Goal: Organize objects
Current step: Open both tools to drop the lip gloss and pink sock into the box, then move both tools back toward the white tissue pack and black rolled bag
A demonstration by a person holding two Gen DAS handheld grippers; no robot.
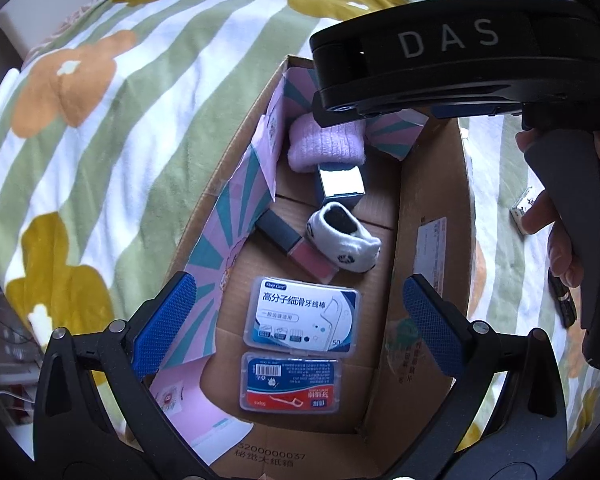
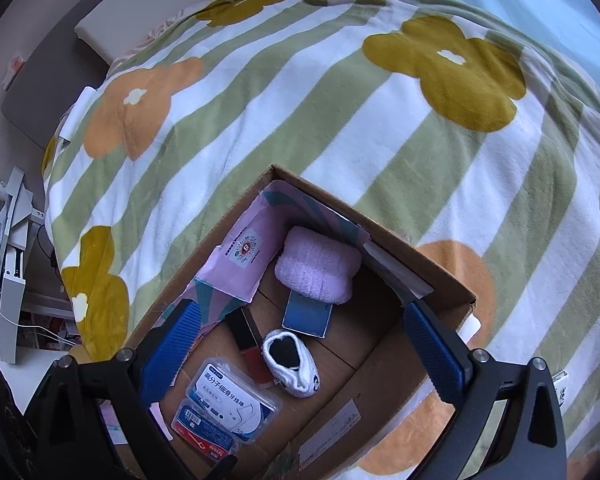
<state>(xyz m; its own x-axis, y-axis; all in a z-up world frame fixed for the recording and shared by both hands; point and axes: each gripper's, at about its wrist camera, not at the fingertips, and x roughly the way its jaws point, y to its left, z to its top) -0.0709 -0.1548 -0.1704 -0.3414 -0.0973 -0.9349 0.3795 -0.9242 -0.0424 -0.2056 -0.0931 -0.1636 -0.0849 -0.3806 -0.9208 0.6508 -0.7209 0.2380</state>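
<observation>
An open cardboard box (image 1: 432, 184) (image 2: 440, 276) sits on a flowered blanket. Inside lie a rolled lilac sock (image 1: 326, 146) (image 2: 318, 270), a small blue box (image 1: 340, 184) (image 2: 308, 314), a white and black sock (image 1: 342, 240) (image 2: 290, 362), a dark and red lipstick box (image 1: 296, 246) (image 2: 252, 350), and two floss pick cases (image 1: 302, 316) (image 2: 230, 400), one blue and white, one blue and red (image 1: 290, 386). My left gripper (image 1: 300, 328) is open and empty above the cases. My right gripper (image 2: 304, 356) is open and empty above the box; its body (image 1: 440, 60) shows in the left wrist view.
The striped blanket (image 2: 380, 120) with orange and mustard flowers covers the bed around the box. A small white packet (image 1: 524, 210) and a dark object (image 1: 562, 300) lie on the blanket right of the box. A white pillow (image 2: 148, 12) is at the far left; furniture (image 2: 12, 264) stands beside the bed.
</observation>
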